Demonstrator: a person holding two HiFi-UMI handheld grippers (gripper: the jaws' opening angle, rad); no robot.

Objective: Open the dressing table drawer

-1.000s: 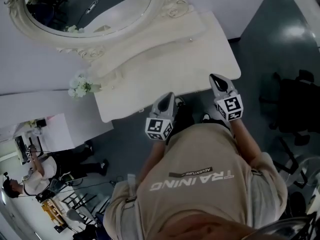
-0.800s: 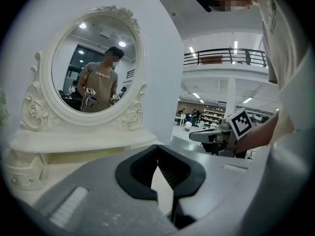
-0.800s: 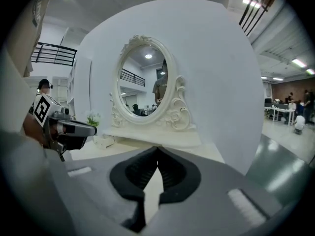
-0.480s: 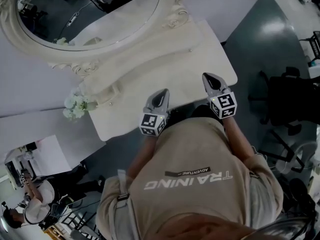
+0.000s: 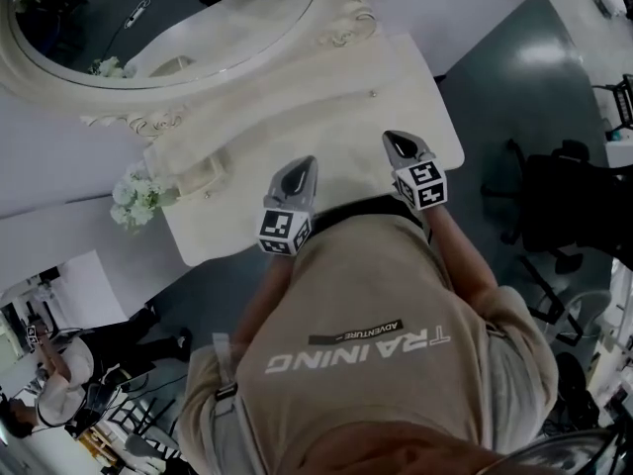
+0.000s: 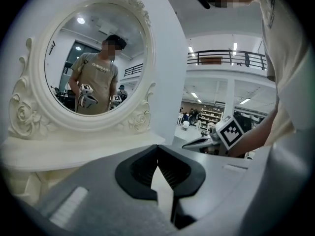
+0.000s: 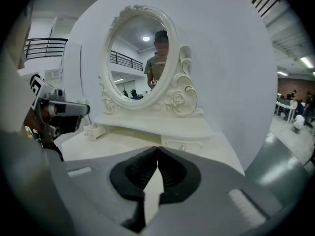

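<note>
The cream dressing table [image 5: 297,127] stands under an oval mirror [image 5: 168,18]. A small drawer with a round knob [image 5: 374,94] sits in the raised shelf below the mirror; the right gripper view shows this drawer [image 7: 184,144] closed. My left gripper [image 5: 300,166] hovers over the table's front edge, jaws shut and empty, as the left gripper view [image 6: 157,149] confirms. My right gripper [image 5: 393,139] hangs over the table's right part, short of the drawer, also shut on nothing [image 7: 157,149]. Neither touches the table.
A small box-like drawer [image 5: 201,178] juts out at the shelf's left end, beside white flowers [image 5: 134,196]. A black office chair [image 5: 564,196] stands right of the table. A person [image 5: 49,374] is at the lower left. A grey wall backs the mirror.
Both grippers have moved forward from in front of the table to over its front edge. The table and mirror have shifted closer in the head view.
</note>
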